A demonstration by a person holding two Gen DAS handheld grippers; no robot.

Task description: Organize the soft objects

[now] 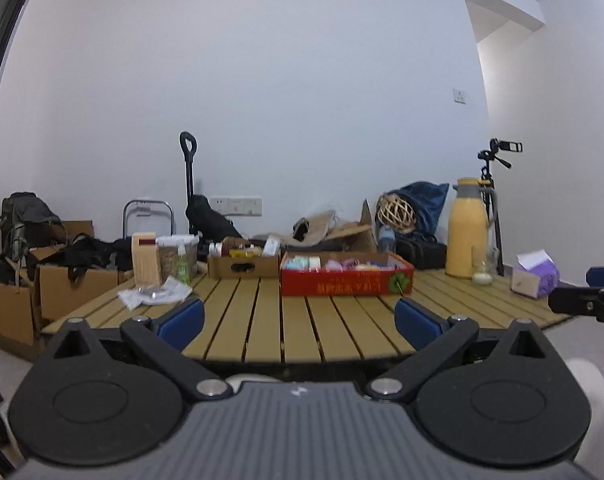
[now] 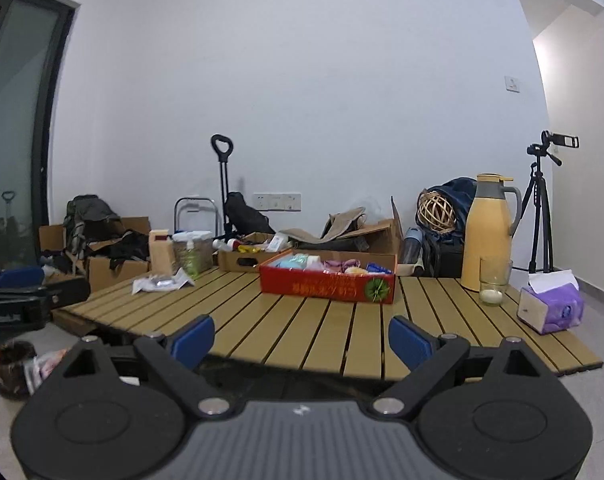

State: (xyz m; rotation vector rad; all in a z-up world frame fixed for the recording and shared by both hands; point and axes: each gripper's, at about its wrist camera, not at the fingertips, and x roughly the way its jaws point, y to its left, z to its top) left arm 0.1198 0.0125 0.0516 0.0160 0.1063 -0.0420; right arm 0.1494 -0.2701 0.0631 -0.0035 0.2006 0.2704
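Observation:
A red cardboard box (image 1: pixel 345 283) (image 2: pixel 327 286) sits on the far part of the slatted wooden table (image 1: pixel 270 320) (image 2: pixel 302 328). It holds several soft pastel items (image 1: pixel 333 264) (image 2: pixel 325 265). My left gripper (image 1: pixel 300 322) is open and empty at the table's near edge, well short of the box. My right gripper (image 2: pixel 302 340) is open and empty, also at the near edge. The right gripper shows at the right edge of the left wrist view (image 1: pixel 589 304); the left gripper shows at the left edge of the right wrist view (image 2: pixel 22 300).
On the table stand a brown cardboard box (image 1: pixel 244 266) (image 2: pixel 246 260), a yellow thermos jug (image 1: pixel 467 232) (image 2: pixel 489 236), a glass (image 2: pixel 493 280), a purple tissue pack (image 1: pixel 535 278) (image 2: pixel 549 308), a plastic packet (image 1: pixel 154 294) (image 2: pixel 162 282) and a green bottle (image 1: pixel 180 266). Boxes, bags and a tripod (image 2: pixel 541 216) stand behind.

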